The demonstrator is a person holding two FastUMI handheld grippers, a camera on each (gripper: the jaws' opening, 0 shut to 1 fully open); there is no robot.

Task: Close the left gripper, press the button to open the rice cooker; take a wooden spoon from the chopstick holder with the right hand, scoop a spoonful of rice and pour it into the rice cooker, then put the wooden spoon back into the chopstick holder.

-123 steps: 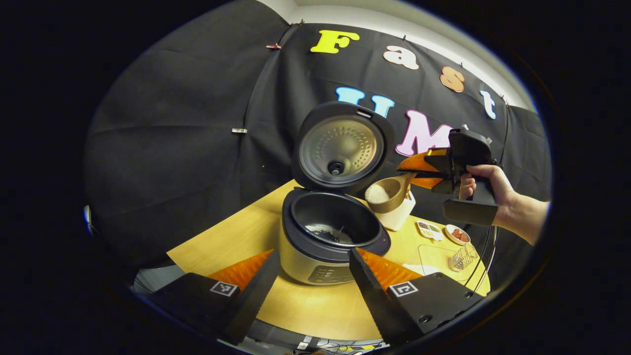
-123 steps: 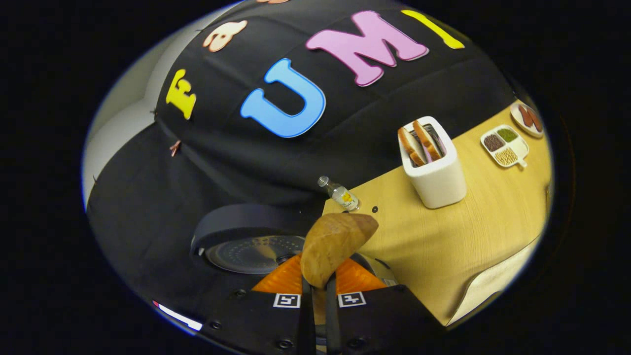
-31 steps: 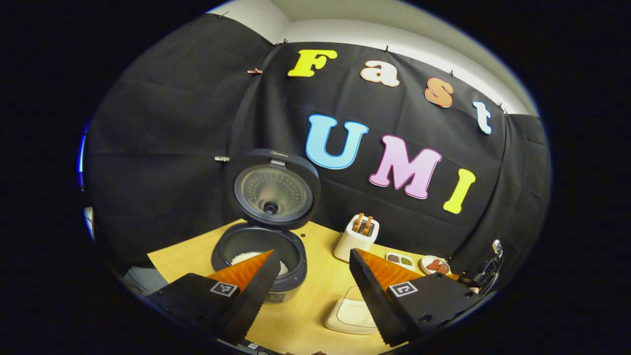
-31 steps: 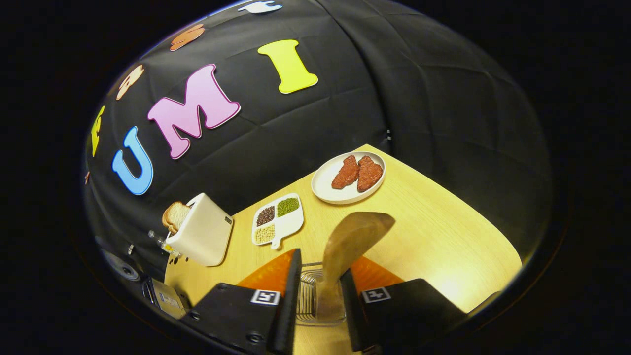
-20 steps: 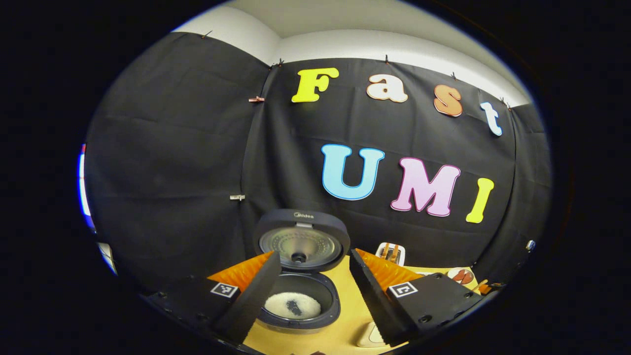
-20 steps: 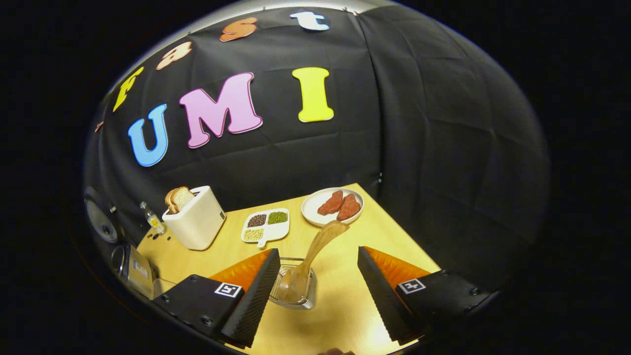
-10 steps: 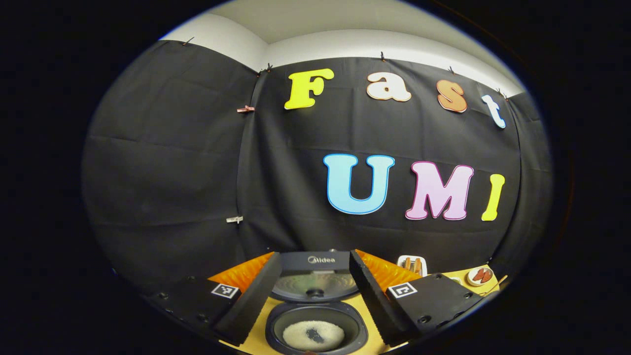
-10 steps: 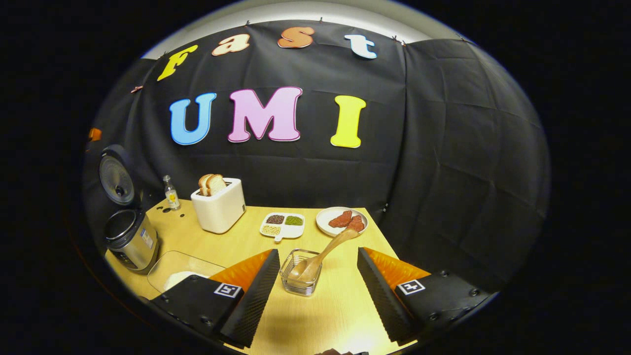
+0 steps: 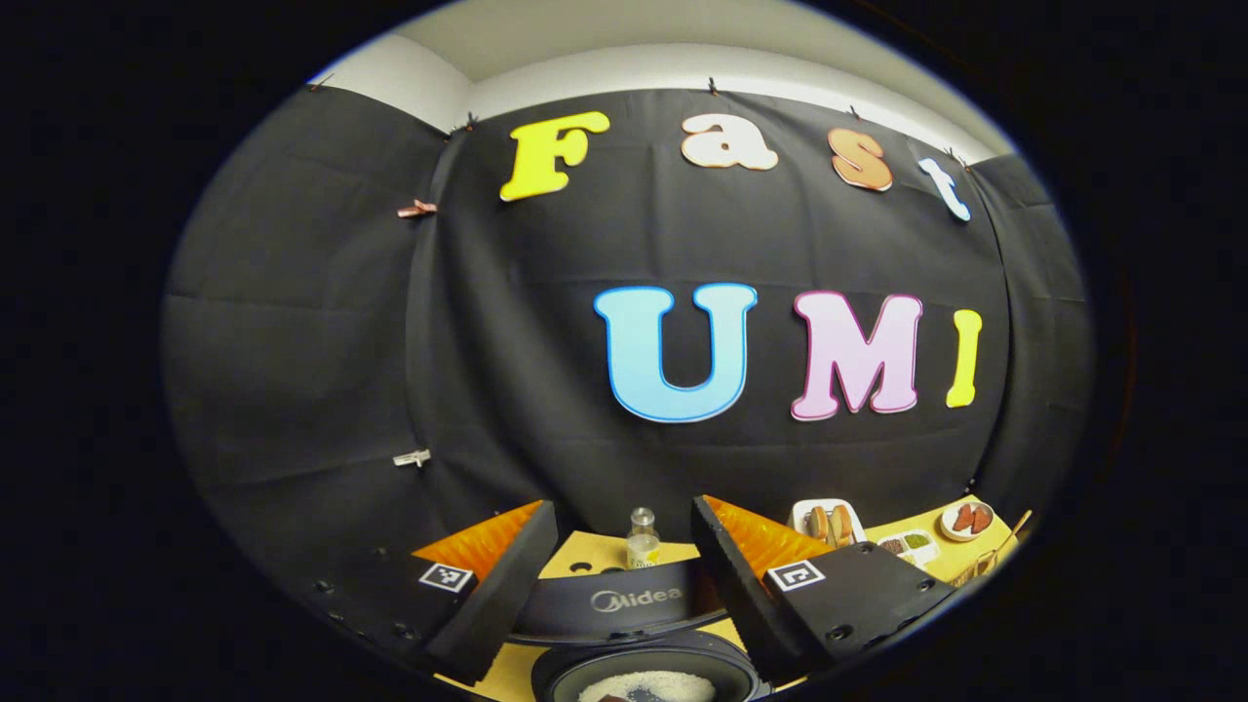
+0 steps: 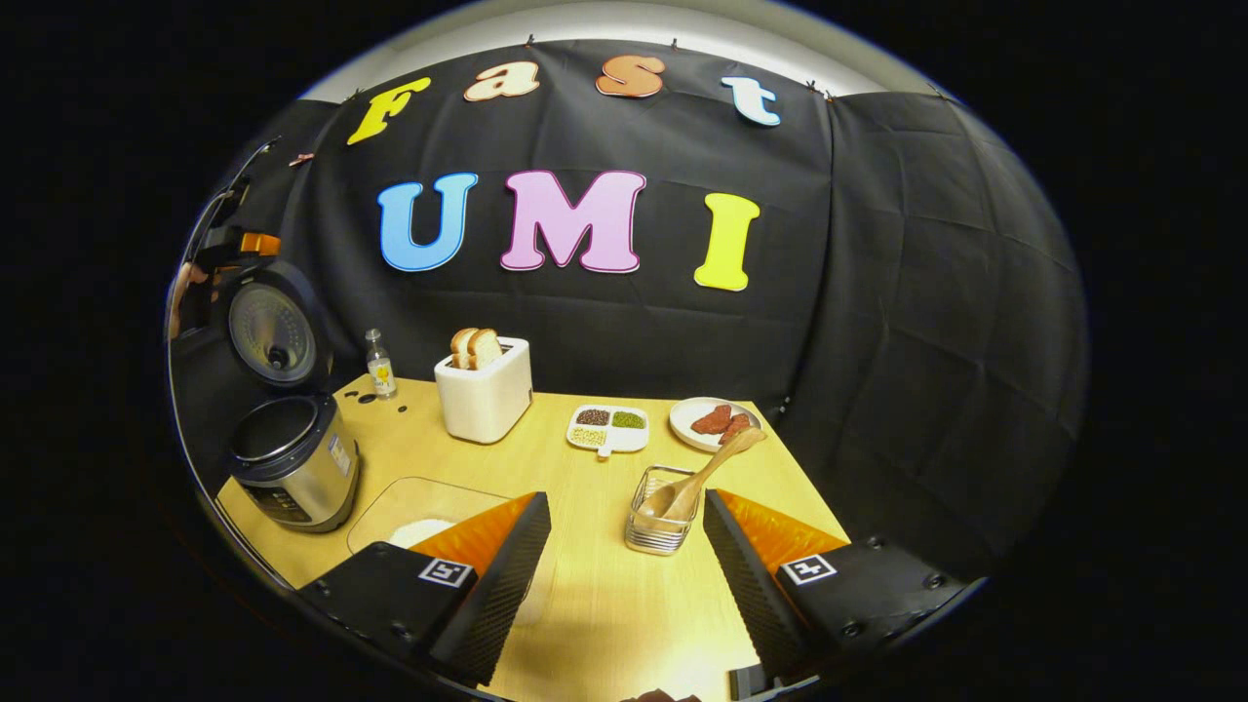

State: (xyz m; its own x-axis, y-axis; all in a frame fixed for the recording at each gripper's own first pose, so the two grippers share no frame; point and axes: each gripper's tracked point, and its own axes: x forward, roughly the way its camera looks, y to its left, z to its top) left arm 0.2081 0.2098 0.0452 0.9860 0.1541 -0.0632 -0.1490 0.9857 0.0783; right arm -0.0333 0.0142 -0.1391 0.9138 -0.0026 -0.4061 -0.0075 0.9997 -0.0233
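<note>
The wooden spoon [image 10: 704, 475] leans in the clear chopstick holder [image 10: 661, 522], bowl down, handle up to the right. My right gripper [image 10: 624, 499] stands open just in front of the holder, touching nothing. The rice cooker [image 10: 292, 463] sits at the table's left with its lid [image 10: 273, 336] raised. In the left gripper view the lid's edge [image 9: 639, 600] lies between the open fingers of my left gripper [image 9: 619, 507], and white rice [image 9: 648, 685] shows in the pot below. The left gripper [image 10: 244, 244] hangs above the cooker's lid, held by a hand [image 10: 180, 292].
A clear tray with rice [image 10: 414, 512] lies in front of the cooker. Behind it stand a small bottle [image 10: 377, 366] and a white toaster with bread [image 10: 485, 395]. A sectioned dish [image 10: 609, 427] and a plate of meat [image 10: 712, 421] sit beyond the holder.
The right gripper let go of the spoon in the holder, opened and drew back. The left gripper rose and moved over the cooker's raised lid.
</note>
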